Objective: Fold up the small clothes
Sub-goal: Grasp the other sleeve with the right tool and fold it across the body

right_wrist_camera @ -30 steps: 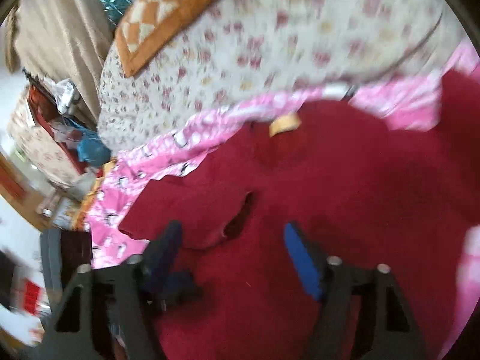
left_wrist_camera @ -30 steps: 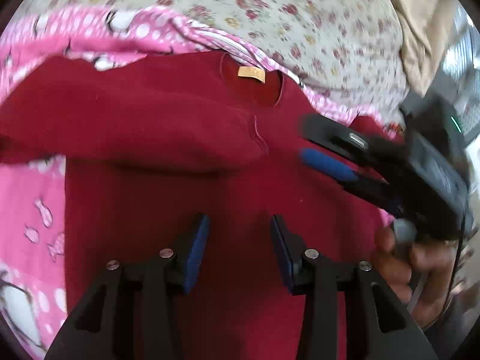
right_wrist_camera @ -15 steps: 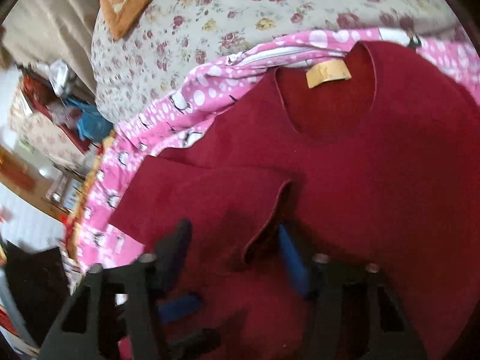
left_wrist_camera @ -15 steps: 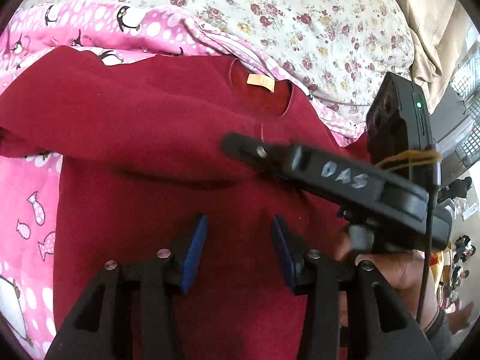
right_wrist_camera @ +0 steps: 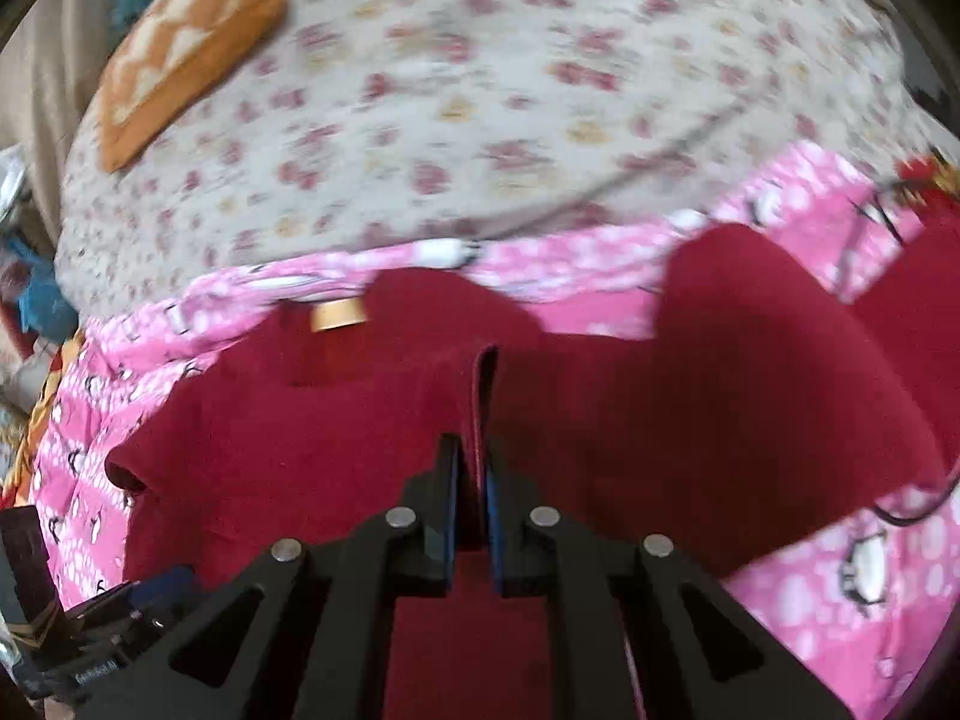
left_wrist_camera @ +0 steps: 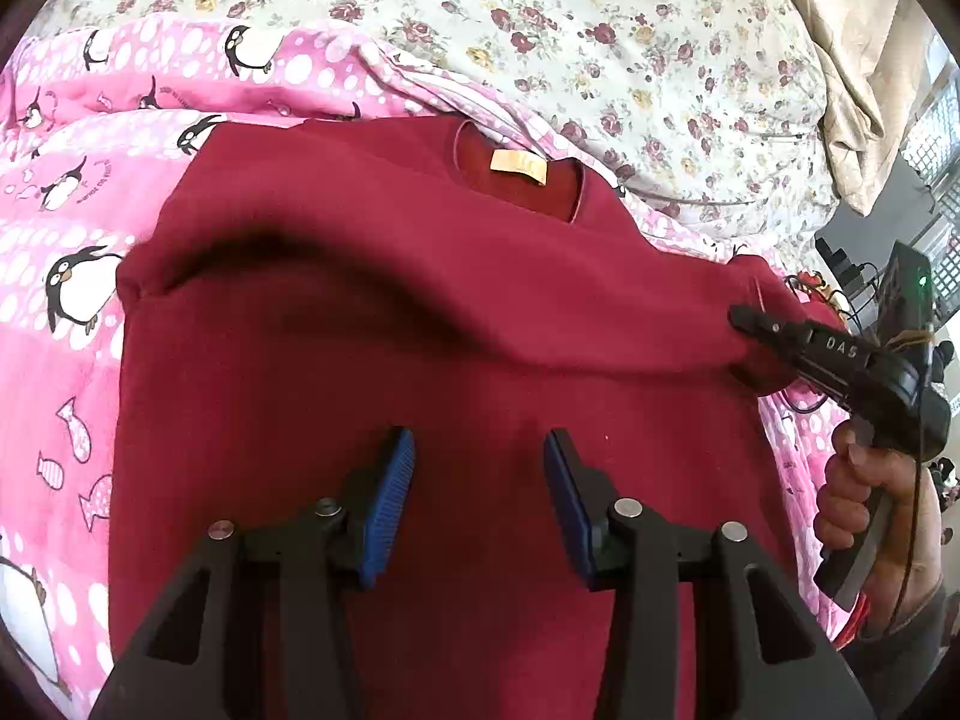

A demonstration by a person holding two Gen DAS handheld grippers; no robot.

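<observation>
while right gripper (right_wrist_camera: 473, 474) pinches sleeve cuff (right_wrist_camera: 483, 396) of red sweater (left_wrist_camera: 420, 360) — left gripper (left_wrist_camera: 478, 480) spread, empty, above sweater body on pink penguin blanket (left_wrist_camera: 60, 192).

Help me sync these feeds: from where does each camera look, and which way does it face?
Left wrist: on the left gripper, angled down at the red sweater; the right gripper and hand show.
Right wrist: on the right gripper, shut on the sweater's sleeve cuff, facing the floral bedding.
Shared: sweater, neck label, pink penguin blanket.
</observation>
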